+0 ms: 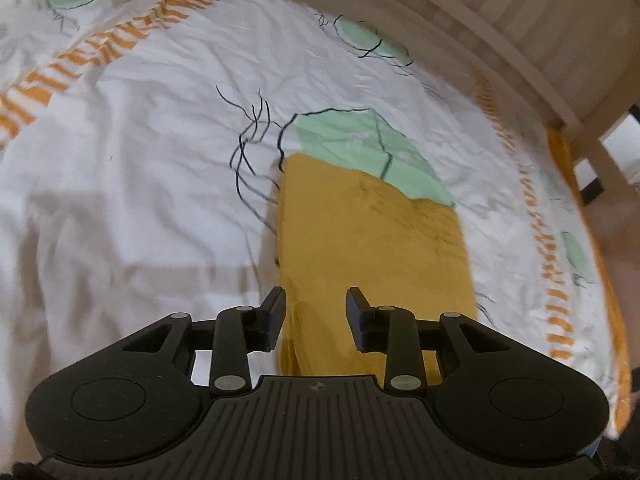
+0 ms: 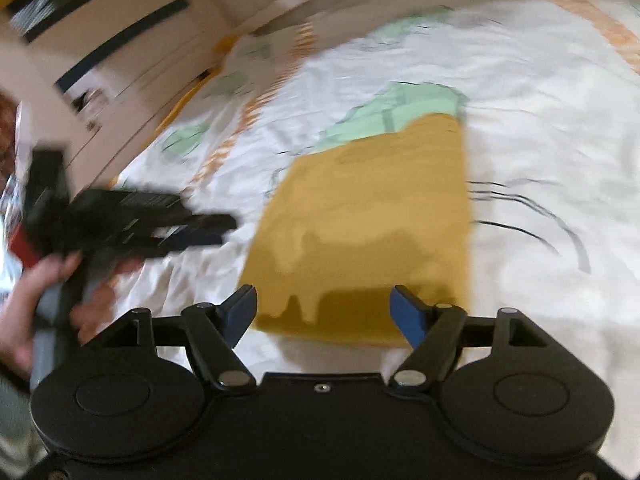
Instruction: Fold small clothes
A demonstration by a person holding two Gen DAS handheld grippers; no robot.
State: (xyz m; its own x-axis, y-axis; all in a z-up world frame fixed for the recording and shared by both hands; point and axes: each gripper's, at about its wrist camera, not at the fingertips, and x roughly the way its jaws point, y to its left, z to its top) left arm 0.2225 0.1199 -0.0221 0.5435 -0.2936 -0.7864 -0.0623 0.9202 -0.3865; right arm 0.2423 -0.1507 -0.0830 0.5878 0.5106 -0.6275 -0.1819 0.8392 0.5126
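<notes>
A mustard-yellow folded cloth (image 1: 372, 240) lies flat on the white bed sheet (image 1: 140, 140). My left gripper (image 1: 316, 314) hovers over the cloth's near end, open, its black fingers not touching the fabric. In the right wrist view the same cloth (image 2: 368, 220) is a neat rectangle. My right gripper (image 2: 326, 310) stands wide open just above its near edge, with nothing pressed between the blue pads (image 2: 408, 316). The left gripper (image 2: 216, 230) also shows there, blurred, to the left of the cloth, and a hand (image 2: 36, 288) holds it.
The sheet carries green patches (image 1: 360, 140), black scribbles and orange striped bands (image 1: 100, 56). A pale wooden bed frame (image 1: 520, 28) runs along the far right edge. Blurred furniture with dark bars (image 2: 120, 48) stands beyond the bed.
</notes>
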